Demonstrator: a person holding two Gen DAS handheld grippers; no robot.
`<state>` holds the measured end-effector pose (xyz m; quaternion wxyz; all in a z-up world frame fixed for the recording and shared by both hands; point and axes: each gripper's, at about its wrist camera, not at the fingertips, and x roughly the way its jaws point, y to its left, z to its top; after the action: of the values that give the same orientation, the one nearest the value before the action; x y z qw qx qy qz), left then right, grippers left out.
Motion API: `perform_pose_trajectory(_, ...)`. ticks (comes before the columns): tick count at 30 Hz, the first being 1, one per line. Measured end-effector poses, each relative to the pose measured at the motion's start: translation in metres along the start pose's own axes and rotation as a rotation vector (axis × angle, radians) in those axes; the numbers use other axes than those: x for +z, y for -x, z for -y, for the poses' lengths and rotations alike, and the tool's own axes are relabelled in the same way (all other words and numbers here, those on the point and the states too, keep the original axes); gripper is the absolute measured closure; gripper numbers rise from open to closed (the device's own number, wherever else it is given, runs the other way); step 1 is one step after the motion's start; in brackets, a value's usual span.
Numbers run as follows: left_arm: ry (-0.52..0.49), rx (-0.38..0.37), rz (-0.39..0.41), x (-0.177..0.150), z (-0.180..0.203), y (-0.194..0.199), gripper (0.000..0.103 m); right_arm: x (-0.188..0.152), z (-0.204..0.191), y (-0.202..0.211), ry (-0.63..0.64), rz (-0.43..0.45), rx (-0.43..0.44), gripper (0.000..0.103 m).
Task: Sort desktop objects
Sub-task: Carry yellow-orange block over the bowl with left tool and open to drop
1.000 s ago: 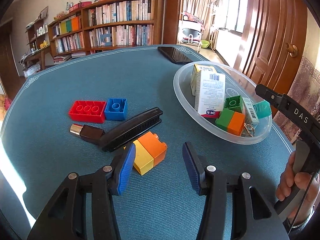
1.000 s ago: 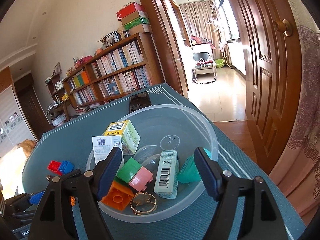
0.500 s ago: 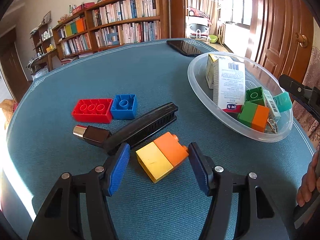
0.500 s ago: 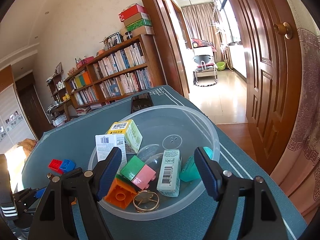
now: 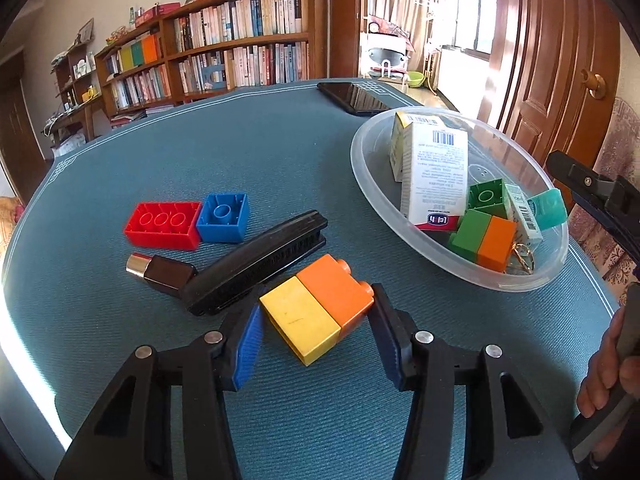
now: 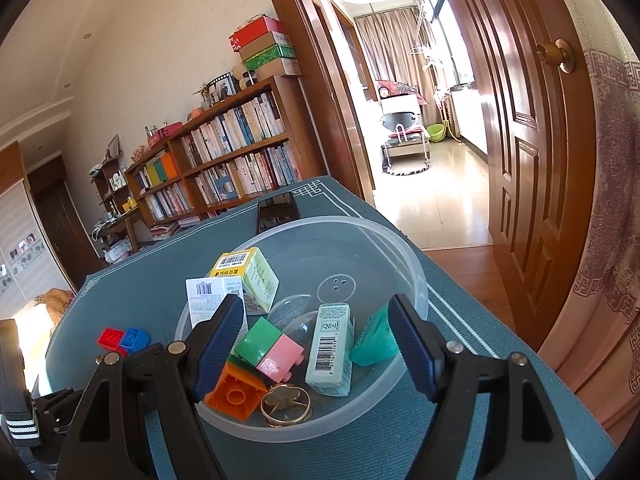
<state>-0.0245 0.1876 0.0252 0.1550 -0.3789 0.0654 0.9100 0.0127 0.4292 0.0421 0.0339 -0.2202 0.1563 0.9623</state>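
Observation:
A joined yellow-and-orange brick (image 5: pixel 316 314) lies on the blue tablecloth between the open fingers of my left gripper (image 5: pixel 316 340), with the pads on either side, apart from it. A black comb (image 5: pixel 256 262), a brown lipstick (image 5: pixel 160 274), a red brick (image 5: pixel 163 225) and a blue brick (image 5: pixel 223 217) lie beyond it. The clear plastic bowl (image 5: pixel 384 196) at right holds boxes and bricks. My right gripper (image 6: pixel 316 344) is open and empty, above the bowl's near side (image 6: pixel 340 426).
A black phone (image 5: pixel 354 98) lies at the table's far edge, behind the bowl. A bookshelf and a wooden door stand beyond the table. The table edge runs close on the left and right. The right gripper's body (image 5: pixel 600 200) shows beside the bowl.
My left gripper has moved forward so its open fingers now flank the yellow-and-orange brick. The right gripper has stayed open over the bowl, shifting only slightly.

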Motion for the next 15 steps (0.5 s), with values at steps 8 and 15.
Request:
perform_pose_trajectory(8,-0.053,-0.098,0.054,0.027,0.032,0.009,0.05,0.003,0.012,0.005,-0.046,0.02,-0.03,0.024)
perform_pose_trajectory(15,-0.084,-0.144,0.057,0.048,0.055,-0.006,0.05,0.005,0.022,0.005,-0.085,0.026,-0.043,0.024)
